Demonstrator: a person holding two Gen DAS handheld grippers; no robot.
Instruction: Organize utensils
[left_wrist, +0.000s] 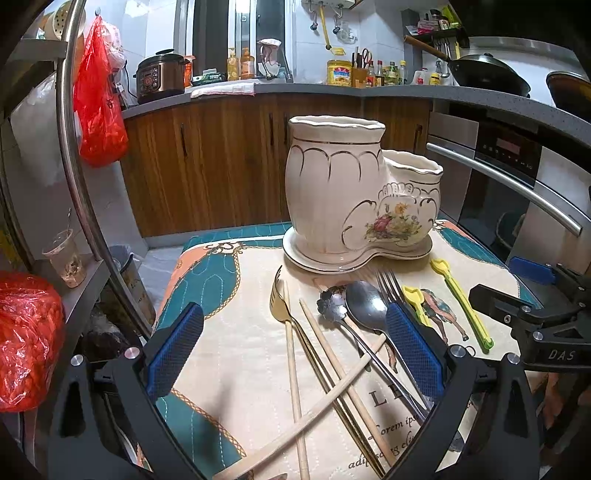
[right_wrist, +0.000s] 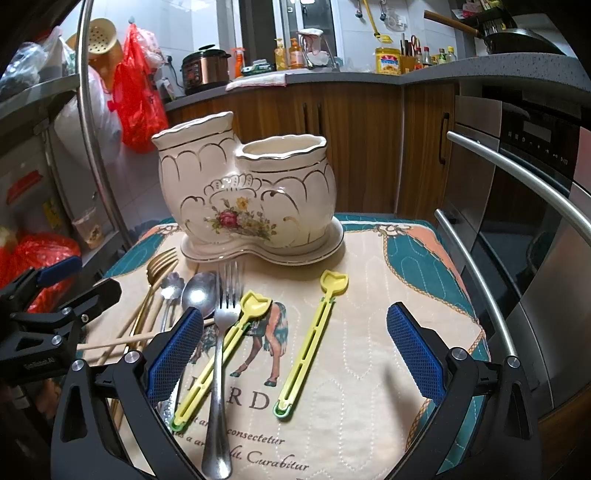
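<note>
A cream ceramic utensil holder (left_wrist: 343, 192) with a tall and a short compartment stands at the mat's far side, also in the right wrist view (right_wrist: 251, 195). Before it lie a gold fork (left_wrist: 280, 306), wooden chopsticks (left_wrist: 332, 350), a flower spoon (left_wrist: 330, 304), a steel spoon (left_wrist: 365, 304), a steel fork (right_wrist: 221, 332) and two yellow plastic spoons (right_wrist: 314, 339). My left gripper (left_wrist: 295, 350) is open above the chopsticks and spoons. My right gripper (right_wrist: 295, 350) is open above the steel fork and yellow spoons. Both are empty.
The utensils lie on a patterned cloth mat (right_wrist: 369, 332) on a small table. An oven with a steel handle (right_wrist: 517, 184) is at the right. A metal rack (left_wrist: 74, 166) with red bags (left_wrist: 99, 99) stands at the left. Wooden cabinets (left_wrist: 221, 166) are behind.
</note>
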